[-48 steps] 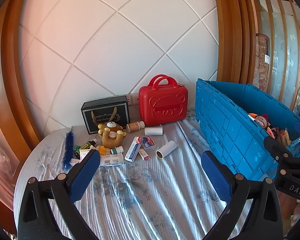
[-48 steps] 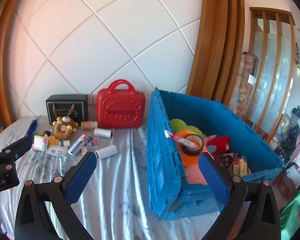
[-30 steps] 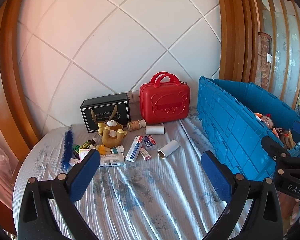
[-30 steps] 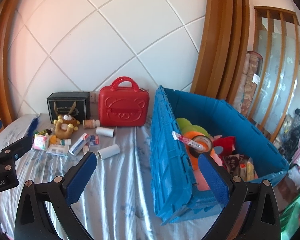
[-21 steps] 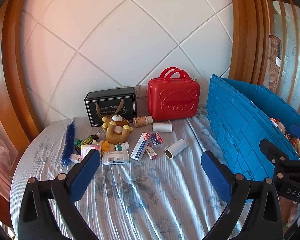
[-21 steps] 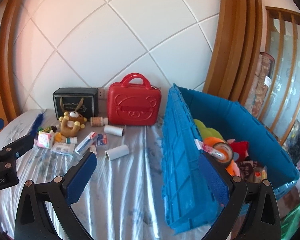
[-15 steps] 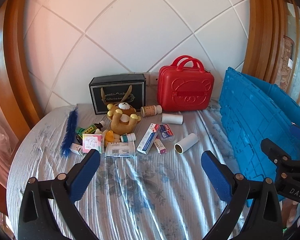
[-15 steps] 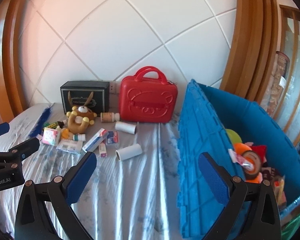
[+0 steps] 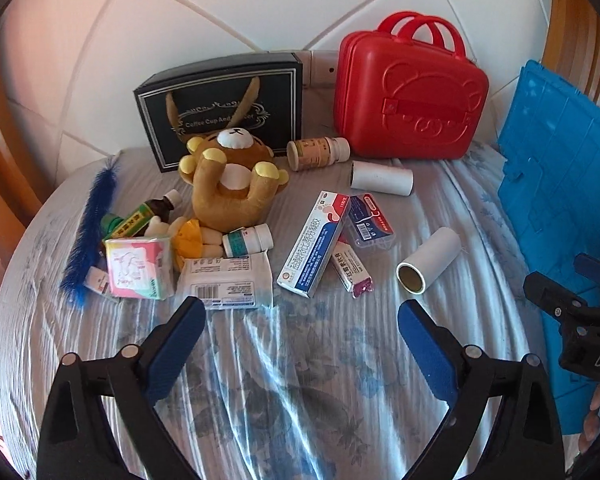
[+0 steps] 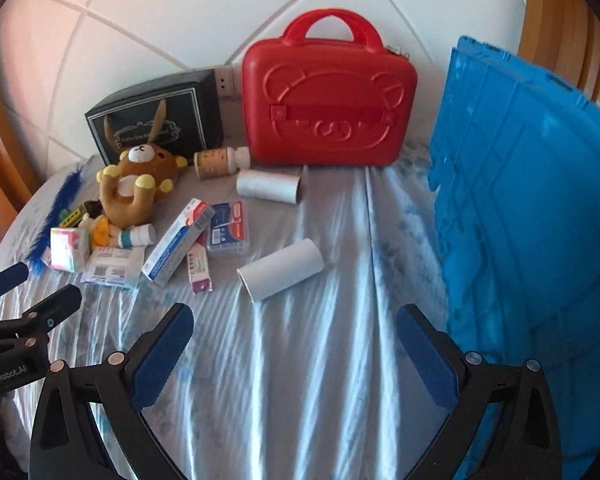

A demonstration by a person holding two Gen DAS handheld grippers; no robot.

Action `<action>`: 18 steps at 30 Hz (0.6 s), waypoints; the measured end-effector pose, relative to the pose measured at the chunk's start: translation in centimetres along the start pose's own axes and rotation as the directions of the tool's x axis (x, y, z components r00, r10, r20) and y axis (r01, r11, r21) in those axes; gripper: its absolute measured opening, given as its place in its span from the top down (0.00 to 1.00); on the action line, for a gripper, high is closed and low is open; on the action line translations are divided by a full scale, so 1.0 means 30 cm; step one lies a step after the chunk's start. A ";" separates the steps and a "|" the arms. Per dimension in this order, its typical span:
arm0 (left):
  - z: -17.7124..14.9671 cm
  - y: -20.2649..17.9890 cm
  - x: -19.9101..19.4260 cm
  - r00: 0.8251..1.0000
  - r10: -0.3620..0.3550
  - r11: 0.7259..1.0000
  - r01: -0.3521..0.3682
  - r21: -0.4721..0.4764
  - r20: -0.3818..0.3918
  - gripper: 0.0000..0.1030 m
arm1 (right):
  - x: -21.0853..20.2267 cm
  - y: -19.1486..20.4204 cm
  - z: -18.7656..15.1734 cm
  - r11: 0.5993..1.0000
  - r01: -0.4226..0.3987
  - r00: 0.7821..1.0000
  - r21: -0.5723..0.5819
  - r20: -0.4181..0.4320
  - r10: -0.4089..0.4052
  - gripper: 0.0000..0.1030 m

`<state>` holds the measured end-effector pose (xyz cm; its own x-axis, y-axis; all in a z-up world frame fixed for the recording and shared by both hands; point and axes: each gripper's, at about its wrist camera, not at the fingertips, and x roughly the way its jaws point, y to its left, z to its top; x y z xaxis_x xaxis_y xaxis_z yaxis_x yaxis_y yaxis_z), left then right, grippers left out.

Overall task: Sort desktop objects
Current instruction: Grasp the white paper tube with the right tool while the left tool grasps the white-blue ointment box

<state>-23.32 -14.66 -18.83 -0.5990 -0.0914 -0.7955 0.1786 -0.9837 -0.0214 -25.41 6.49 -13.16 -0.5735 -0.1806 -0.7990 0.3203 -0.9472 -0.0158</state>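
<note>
Both grippers are hovering over the cloth-covered round table (image 9: 308, 380), pointing down at a clutter of small items. The left gripper (image 9: 300, 320) is spread wide with nothing between its blue pads, and its jaws are just starting to close. The right gripper (image 10: 294, 330) is also standing wide and empty.

The nearest loose things are a white cardboard tube lying on its side (image 10: 282, 274), just ahead of the right gripper, and a flat white sachet with a barcode (image 9: 226, 282), just beyond the left one. A long white-and-blue medicine carton (image 9: 314, 250) is lying between them, and a brown plush bear (image 9: 234, 184) is sitting behind. The open blue plastic crate (image 10: 532, 208) is standing on the right (likely the drop spot).

The tube is probably light and crushable, and it will roll, so pinching gently across its middle looks best. The sachet is likely thin, limp and slippery; an edge grip seems safest.
</note>
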 end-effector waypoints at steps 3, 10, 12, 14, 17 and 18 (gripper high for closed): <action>0.034 -0.014 0.143 0.999 -0.022 1.000 0.023 0.014 -0.040 0.12 | 0.128 -0.001 0.026 1.000 -0.002 0.999 0.026 -0.042 0.003 0.00; 0.103 -0.041 0.413 0.995 -0.030 0.997 0.036 0.062 -0.096 0.18 | 0.396 0.010 0.081 0.997 0.003 0.991 0.080 -0.136 0.008 0.14; 0.119 -0.043 0.474 0.993 -0.039 0.997 0.047 0.061 -0.115 0.18 | 0.466 0.010 0.092 0.995 0.005 0.986 0.099 -0.166 0.011 0.22; 0.127 -0.044 0.529 0.989 -0.051 0.997 0.059 0.055 -0.137 0.18 | 0.526 0.008 0.095 0.992 -0.008 0.981 0.129 -0.191 0.033 0.22; 0.124 -0.031 0.597 0.983 -0.086 0.996 0.090 0.023 -0.162 0.18 | 0.588 0.011 0.099 0.989 -0.019 0.977 0.149 -0.207 0.050 0.22; 0.122 -0.019 0.609 0.980 -0.125 0.992 0.125 -0.011 -0.157 0.18 | 0.605 0.016 0.102 0.989 -0.016 0.976 0.145 -0.212 0.046 0.22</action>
<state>-37.22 -16.34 -31.13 -0.4863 0.0582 -0.8718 0.1108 -0.9856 -0.1276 -37.99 1.95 -25.82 -0.3851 -0.1641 -0.9082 0.2165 -0.9727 0.0840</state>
